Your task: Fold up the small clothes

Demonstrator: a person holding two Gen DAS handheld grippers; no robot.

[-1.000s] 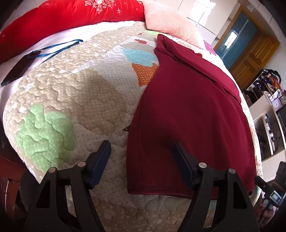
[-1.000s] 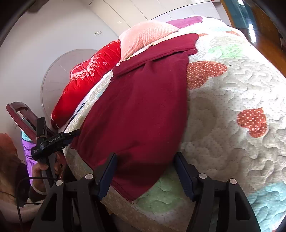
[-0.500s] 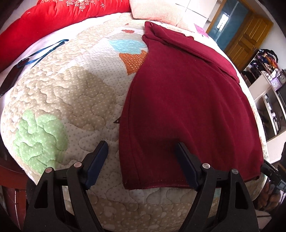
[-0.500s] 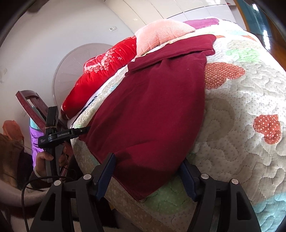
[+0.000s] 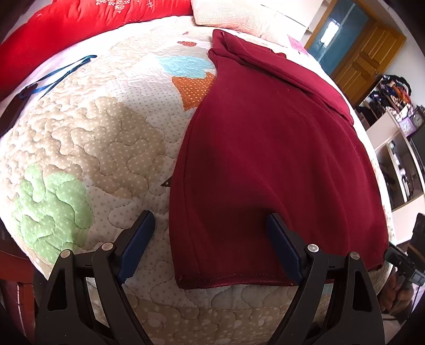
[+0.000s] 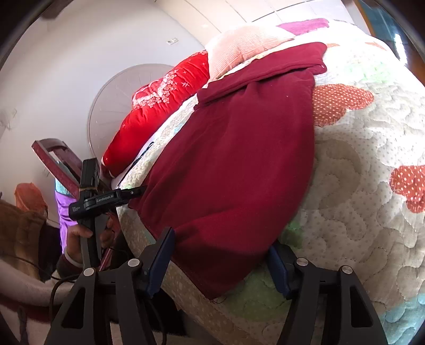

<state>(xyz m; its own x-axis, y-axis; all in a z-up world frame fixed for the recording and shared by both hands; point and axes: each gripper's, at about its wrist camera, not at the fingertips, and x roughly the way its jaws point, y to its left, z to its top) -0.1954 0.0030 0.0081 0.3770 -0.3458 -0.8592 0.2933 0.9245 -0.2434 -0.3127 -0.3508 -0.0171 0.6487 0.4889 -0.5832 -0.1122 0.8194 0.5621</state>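
A dark red garment (image 5: 265, 146) lies spread flat on the quilted bed (image 5: 93, 146), its hem at the near edge. My left gripper (image 5: 208, 220) hovers over the hem's left corner. Its jaws are opening wide; cloth lies under them, but neither pad presses it. In the right wrist view the garment (image 6: 239, 159) hangs slightly over the bed's edge (image 6: 372, 212). My right gripper (image 6: 220, 241) stands open astride the other hem corner, pads clear of the cloth. The left gripper (image 6: 132, 192) shows there too, its tip by the far corner.
A red bolster (image 5: 66, 26) and a pink pillow (image 5: 239, 13) lie at the bed's head. A dark phone on a blue lanyard (image 5: 53, 77) rests at the left. Shelves (image 5: 398, 146) and a wooden door (image 5: 366, 53) stand beyond. A hand (image 6: 79, 233) holds the left gripper near a wooden chair (image 6: 53, 159).
The left gripper's jaws have spread a little wider and its view has tipped down onto the hem. In the right wrist view the left gripper has come closer to the garment's corner.
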